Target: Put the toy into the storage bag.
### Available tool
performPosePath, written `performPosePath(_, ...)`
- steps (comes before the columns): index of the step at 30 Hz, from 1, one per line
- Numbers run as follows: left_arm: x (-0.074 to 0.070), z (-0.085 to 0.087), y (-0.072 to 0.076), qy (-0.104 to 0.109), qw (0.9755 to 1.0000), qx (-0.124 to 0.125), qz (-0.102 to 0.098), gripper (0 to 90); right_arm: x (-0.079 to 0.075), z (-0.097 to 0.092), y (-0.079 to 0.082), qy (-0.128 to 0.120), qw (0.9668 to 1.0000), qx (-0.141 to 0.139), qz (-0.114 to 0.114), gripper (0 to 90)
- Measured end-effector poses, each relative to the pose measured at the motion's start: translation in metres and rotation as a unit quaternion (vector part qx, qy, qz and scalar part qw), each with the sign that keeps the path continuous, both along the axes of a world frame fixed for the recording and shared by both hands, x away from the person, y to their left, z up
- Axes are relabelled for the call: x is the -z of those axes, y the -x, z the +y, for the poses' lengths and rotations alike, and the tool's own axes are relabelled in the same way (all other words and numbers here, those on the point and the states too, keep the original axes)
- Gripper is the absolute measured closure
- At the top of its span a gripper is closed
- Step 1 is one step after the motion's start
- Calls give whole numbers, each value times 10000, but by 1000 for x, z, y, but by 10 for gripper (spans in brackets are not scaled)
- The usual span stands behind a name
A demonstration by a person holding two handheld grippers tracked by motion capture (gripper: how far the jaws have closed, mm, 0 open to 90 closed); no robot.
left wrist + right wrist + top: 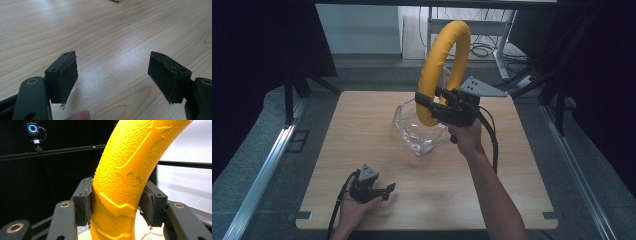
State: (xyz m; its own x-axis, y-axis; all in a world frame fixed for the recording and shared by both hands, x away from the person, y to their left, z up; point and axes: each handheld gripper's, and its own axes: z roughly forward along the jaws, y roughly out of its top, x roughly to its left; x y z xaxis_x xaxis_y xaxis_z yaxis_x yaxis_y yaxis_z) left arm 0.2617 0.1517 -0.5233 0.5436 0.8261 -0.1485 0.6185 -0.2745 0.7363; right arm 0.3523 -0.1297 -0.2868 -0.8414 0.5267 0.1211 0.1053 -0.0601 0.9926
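Yellow ring gripped and raised above the table.

High view: right gripper (428,102) clamps yellow ring (445,60) upright over clear bag (419,131), mid-table (362,130); left gripper (387,190) rests near the front edge.
Left gripper view: jaws wide apart, nothing between, bare wood ahead.
Right gripper view: pads (88,202) pinch the ring's lower arc.

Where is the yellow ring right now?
The yellow ring is held upright above the table's far middle in the high view, clamped at its lower end by the right gripper, just over a clear plastic bag.
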Motion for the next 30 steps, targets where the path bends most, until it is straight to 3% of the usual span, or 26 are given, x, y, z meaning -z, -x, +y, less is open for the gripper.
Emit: performPosePath(30,1,0,-1,-65,10000,57,-12,238,40,17,-18,77,9993,-146,344,485)
